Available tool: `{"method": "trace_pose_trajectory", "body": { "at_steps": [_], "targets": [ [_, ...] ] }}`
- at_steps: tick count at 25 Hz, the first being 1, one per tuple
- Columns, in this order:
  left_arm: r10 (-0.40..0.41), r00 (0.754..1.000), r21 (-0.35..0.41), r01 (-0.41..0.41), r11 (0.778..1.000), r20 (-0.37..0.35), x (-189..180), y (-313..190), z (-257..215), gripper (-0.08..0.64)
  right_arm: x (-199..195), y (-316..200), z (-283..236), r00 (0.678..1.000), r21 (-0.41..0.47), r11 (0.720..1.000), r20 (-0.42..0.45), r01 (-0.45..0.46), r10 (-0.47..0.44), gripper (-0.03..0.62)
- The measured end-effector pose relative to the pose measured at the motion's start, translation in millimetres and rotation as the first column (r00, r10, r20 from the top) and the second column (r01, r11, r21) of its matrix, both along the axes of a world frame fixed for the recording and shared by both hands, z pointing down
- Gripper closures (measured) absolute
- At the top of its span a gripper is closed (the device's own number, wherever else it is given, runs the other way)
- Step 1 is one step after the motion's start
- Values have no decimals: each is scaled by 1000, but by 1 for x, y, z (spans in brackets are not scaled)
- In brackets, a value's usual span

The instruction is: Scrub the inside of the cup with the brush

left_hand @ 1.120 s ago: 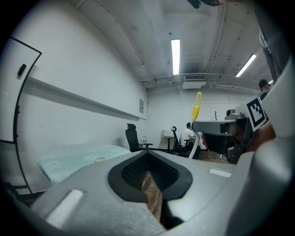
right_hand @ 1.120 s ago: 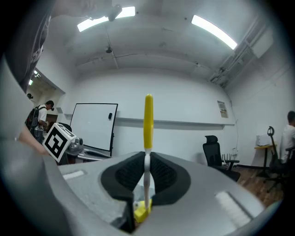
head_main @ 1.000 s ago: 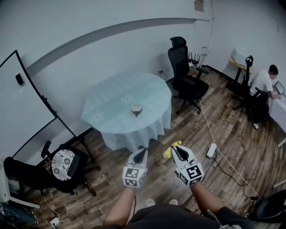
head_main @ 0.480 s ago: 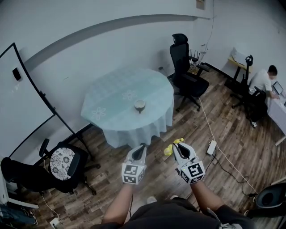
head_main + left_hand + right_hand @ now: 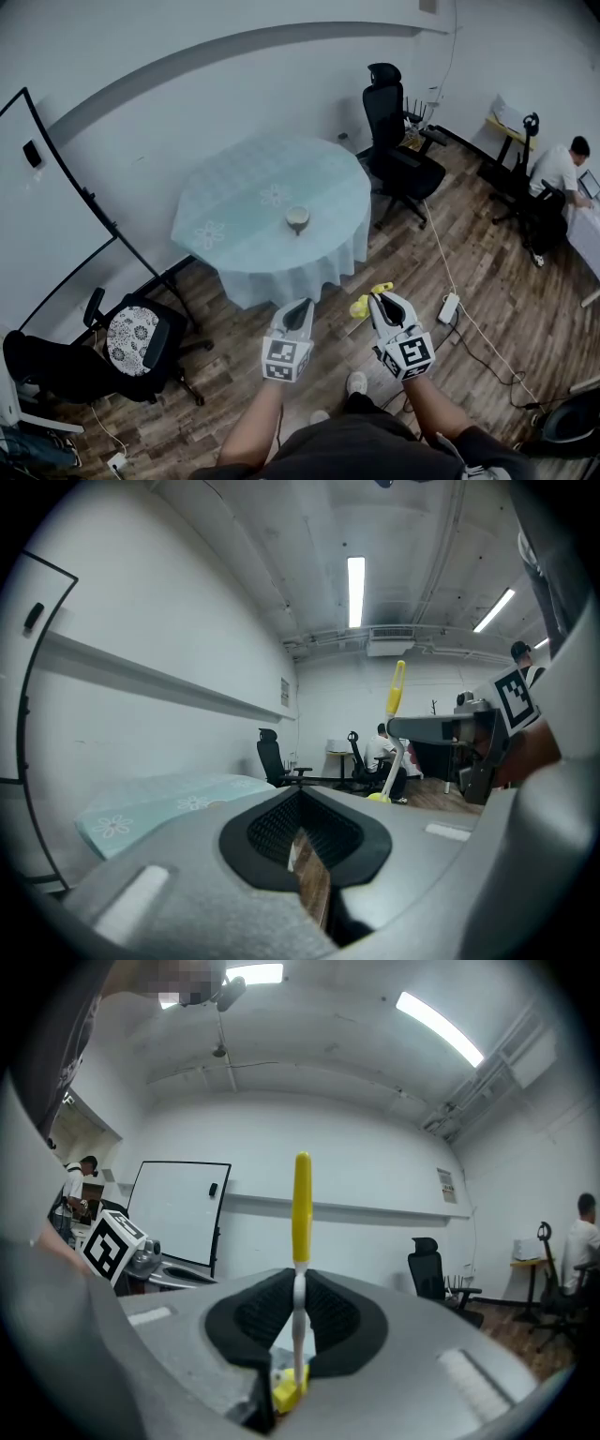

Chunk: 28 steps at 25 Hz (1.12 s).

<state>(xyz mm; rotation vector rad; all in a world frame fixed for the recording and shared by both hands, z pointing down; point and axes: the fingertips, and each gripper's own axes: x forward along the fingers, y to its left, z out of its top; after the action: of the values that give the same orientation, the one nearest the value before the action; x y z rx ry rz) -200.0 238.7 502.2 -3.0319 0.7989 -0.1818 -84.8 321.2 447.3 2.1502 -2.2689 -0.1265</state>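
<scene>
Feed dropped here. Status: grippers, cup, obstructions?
Right gripper shut on brush. Left gripper shut, empty. Cup on table ahead, untouched. Office chair beside table, off path.

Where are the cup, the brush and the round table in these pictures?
cup (image 5: 297, 220): head view, on the middle of the cup.
brush (image 5: 302, 1206): right gripper view, on its yellow handle.
table (image 5: 234, 187): head view, on the bare cloth left of the cup.

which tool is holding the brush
The right tool: it is shut on the yellow-handled brush, which sticks out past its tip. The left tool is shut too, but with nothing between its jaws.
</scene>
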Motion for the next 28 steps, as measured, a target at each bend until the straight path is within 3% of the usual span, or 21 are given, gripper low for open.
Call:
{"method": "trace_pose_trajectory", "body": {
  "at_steps": [7,16,28],
  "targets": [
    [-26,999,5,26,1000,19,35,-32,2,555,39,-35,5,1000,7,1000,20,19,-19,554],
    [-113,994,-6,113,994,1,92,-98,-15,555,120,-94,11,998,-4,999,54,38,-37,554],
    [-193,980,-27,194,981,52,148,-150,-5,555,193,-155,20,992,-4,995,79,100,-100,554]
  ]
}}
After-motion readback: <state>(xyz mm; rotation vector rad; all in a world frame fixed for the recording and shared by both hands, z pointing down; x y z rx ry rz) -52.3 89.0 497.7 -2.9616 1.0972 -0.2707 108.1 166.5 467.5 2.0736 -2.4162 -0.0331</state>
